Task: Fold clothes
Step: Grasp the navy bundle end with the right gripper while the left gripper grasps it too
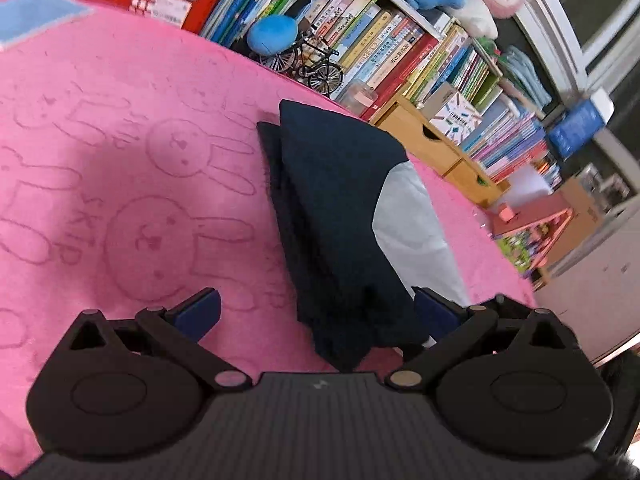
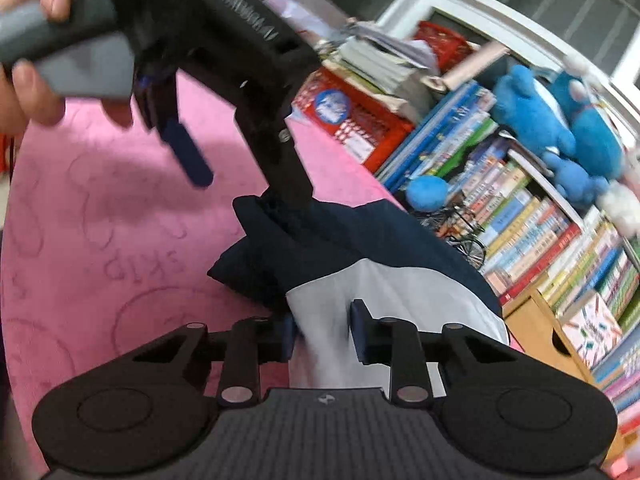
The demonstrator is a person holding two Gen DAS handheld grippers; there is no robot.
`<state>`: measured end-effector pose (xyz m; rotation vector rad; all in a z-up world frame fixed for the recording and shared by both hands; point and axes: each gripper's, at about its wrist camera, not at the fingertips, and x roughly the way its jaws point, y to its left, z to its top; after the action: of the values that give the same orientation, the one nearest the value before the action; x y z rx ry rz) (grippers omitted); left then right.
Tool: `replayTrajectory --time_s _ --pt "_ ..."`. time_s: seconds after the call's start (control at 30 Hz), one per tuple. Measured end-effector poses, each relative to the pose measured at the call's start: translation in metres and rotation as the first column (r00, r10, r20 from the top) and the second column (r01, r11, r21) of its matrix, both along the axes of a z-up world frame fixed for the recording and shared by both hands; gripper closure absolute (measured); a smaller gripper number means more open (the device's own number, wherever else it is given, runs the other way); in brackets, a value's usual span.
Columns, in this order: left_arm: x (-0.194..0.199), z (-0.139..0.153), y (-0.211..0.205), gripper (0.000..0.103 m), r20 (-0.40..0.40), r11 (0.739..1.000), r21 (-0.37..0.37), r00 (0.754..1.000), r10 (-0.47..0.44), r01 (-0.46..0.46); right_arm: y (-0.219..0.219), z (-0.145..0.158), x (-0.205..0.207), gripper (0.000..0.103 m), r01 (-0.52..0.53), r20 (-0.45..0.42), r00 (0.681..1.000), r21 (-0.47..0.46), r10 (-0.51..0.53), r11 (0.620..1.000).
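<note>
The right gripper (image 2: 322, 330) pinches the pale panel of a folded navy-and-grey fabric garment (image 1: 340, 216) running lengthwise ahead (the left gripper (image 1: 318, 312), nearer its navy corner, gapes).

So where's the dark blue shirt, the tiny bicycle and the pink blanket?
dark blue shirt (image 1: 336, 208): left wrist view, on the navy folded top layer.
tiny bicycle (image 1: 316, 62): left wrist view, on its black frame by the books.
pink blanket (image 1: 120, 152): left wrist view, on a bare bunny-printed patch.
</note>
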<state>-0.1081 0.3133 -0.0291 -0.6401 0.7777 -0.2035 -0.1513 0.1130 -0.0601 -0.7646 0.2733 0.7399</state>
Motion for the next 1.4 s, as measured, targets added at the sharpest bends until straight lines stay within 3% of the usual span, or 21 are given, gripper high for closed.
replayTrajectory --time_s 0.17,0.3,0.4,0.47,0.53,0.6,0.67,0.7,0.77,0.9,0.93,1.03,1.13,1.23,1.3,1.4 --pt "0.031 -0.017 0.006 0.0 -0.031 0.987 -0.159 0.999 -0.033 0.028 -0.011 0.018 0.011 0.075 0.039 -0.033 0.999 0.079 -0.037 0.996" --pt "0.056 -0.032 0.01 0.0 -0.046 0.933 -0.36 0.998 -0.052 0.032 -0.026 0.029 0.019 0.075 0.079 -0.052 0.996 0.127 -0.073 0.989" --pt "0.072 -0.039 0.006 0.0 -0.052 0.91 -0.413 0.997 -0.061 0.034 -0.04 0.036 0.029 0.075 0.121 -0.106 0.989 0.172 -0.104 0.978" --pt "0.079 -0.039 0.003 0.0 -0.059 0.914 -0.405 0.997 -0.056 0.027 -0.048 0.036 0.033 0.075 0.107 -0.179 0.981 0.211 -0.069 0.972" --pt "0.086 -0.039 0.003 0.0 -0.067 0.922 -0.387 0.997 -0.039 0.01 -0.055 0.037 0.032 0.074 0.039 -0.274 0.961 0.256 0.034 0.966" --pt "0.09 -0.038 0.004 0.0 -0.075 0.927 -0.374 0.997 -0.017 -0.012 -0.066 0.039 0.033 0.069 -0.01 -0.391 0.908 0.342 0.152 0.94" --pt "0.089 -0.035 0.004 0.0 -0.067 0.939 -0.343 0.998 0.002 -0.025 -0.079 0.044 0.035 0.045 -0.023 -0.477 0.844 0.425 0.246 0.905" --pt "0.089 -0.034 0.002 0.0 -0.057 0.948 -0.317 0.998 0.0 -0.018 -0.089 0.047 0.037 0.04 -0.004 -0.491 0.833 0.454 0.254 0.891" --pt "0.089 -0.03 -0.001 0.0 -0.044 0.966 -0.257 0.999 -0.013 0.002 -0.111 0.054 0.047 0.03 0.053 -0.516 0.819 0.502 0.25 0.863" --pt "0.091 -0.027 -0.004 0.001 -0.055 0.987 -0.151 0.997 -0.058 0.049 -0.163 0.058 0.09 0.022 0.257 -0.607 0.779 0.537 0.157 0.803" --pt "0.092 -0.026 -0.004 0.001 -0.056 0.989 -0.137 0.996 -0.071 0.063 -0.175 0.056 0.107 0.022 0.319 -0.642 0.755 0.533 0.13 0.784" --pt "0.096 -0.023 -0.002 0.001 -0.068 0.992 -0.106 0.994 -0.081 0.073 -0.2 0.034 0.158 0.022 0.489 -0.762 0.641 0.501 0.096 0.714" --pt "0.101 -0.022 -0.003 0.002 -0.069 0.995 -0.074 0.995 -0.075 0.069 -0.204 0.01 0.194 0.022 0.564 -0.817 0.57 0.468 0.09 0.68" --pt "0.104 -0.022 -0.005 0.01 -0.064 0.997 -0.042 0.995 -0.07 0.068 -0.194 -0.006 0.219 0.022 0.589 -0.834 0.549 0.44 0.065 0.678" --pt "0.104 -0.021 -0.008 0.029 -0.06 0.998 0.013 0.996 -0.06 0.06 -0.185 -0.016 0.234 0.022 0.599 -0.844 0.531 0.437 0.075 0.671" --pt "0.103 -0.022 -0.013 0.044 -0.039 0.995 0.085 0.998 -0.05 0.053 -0.183 -0.026 0.248 0.023 0.611 -0.843 0.527 0.467 0.112 0.639"
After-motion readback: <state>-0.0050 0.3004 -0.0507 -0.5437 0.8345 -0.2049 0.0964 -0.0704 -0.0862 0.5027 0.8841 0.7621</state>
